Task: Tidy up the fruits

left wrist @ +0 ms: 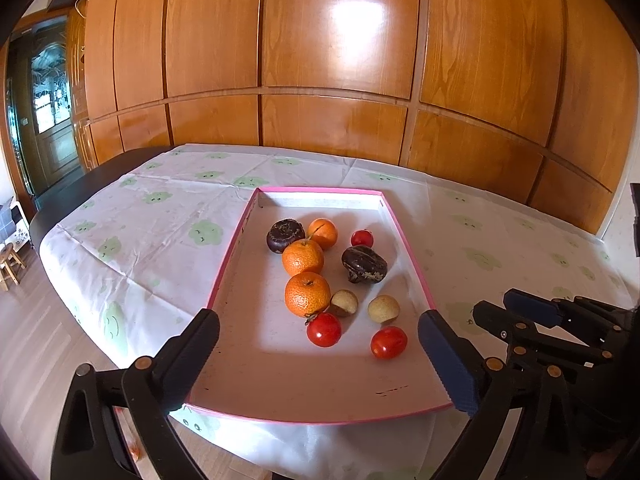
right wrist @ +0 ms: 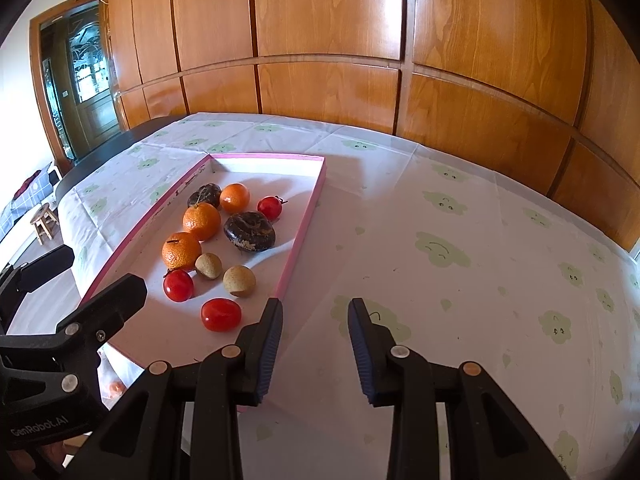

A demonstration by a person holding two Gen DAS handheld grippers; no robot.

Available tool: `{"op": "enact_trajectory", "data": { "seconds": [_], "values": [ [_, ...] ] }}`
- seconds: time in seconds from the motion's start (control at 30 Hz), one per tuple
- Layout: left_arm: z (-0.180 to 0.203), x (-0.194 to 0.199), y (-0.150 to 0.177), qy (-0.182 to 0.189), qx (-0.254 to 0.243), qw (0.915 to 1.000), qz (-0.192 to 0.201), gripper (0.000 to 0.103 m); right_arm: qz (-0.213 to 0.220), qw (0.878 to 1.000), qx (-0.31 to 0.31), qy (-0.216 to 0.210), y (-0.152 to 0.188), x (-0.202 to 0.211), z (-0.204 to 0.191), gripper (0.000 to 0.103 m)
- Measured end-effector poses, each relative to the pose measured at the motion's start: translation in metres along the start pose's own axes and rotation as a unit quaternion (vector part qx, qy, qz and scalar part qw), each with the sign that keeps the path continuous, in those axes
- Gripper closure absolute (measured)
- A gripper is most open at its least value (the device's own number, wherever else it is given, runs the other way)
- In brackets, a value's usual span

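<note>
My left gripper (left wrist: pixel 319 336) points downward at a slant with its jaws spread wide, nothing between its fingers (left wrist: pixel 196 344). My right gripper (right wrist: pixel 315 340) tilts down too, jaws set to a narrow gap and gripping nothing. The two sit close side by side, the right gripper's black fingers (left wrist: pixel 528 306) showing at the left one's right.

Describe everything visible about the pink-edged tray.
The pink-edged tray is a shallow rectangular box lid, seemingly cardboard, with a white, slightly scuffed floor and low pink rim. It lies flat on the cloud-print tablecloth, near the table's front edge. It holds three oranges, three red tomatoes, two tan round fruits and two dark ones. No gripper visibly touches it.
</note>
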State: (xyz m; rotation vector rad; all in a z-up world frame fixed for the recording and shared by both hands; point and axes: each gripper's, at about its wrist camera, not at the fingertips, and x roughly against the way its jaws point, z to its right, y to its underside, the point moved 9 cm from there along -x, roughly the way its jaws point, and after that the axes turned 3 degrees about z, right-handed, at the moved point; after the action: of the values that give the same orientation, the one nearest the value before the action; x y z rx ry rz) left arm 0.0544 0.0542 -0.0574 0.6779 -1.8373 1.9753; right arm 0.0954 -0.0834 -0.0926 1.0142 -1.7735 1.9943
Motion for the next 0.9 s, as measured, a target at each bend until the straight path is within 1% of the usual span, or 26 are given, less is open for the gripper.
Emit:
{"op": "enact_trajectory", "data": {
  "seconds": [0.23, 0.9],
  "values": [
    [-0.0015, 0.0009, -0.0006, -0.003, 0.0, 1.0, 0.001, 0.0, 0.002, 1.0, 0.003, 0.0, -0.0005, 0.0011, -0.0015, 0.069],
    [-0.0022, 0.0041, -0.0023, -0.009, -0.001, 0.9999, 0.007, 0.0, 0.007, 1.0, 0.009, -0.002, -0.002, 0.0044, -0.0036, 0.069]
  ]
}}
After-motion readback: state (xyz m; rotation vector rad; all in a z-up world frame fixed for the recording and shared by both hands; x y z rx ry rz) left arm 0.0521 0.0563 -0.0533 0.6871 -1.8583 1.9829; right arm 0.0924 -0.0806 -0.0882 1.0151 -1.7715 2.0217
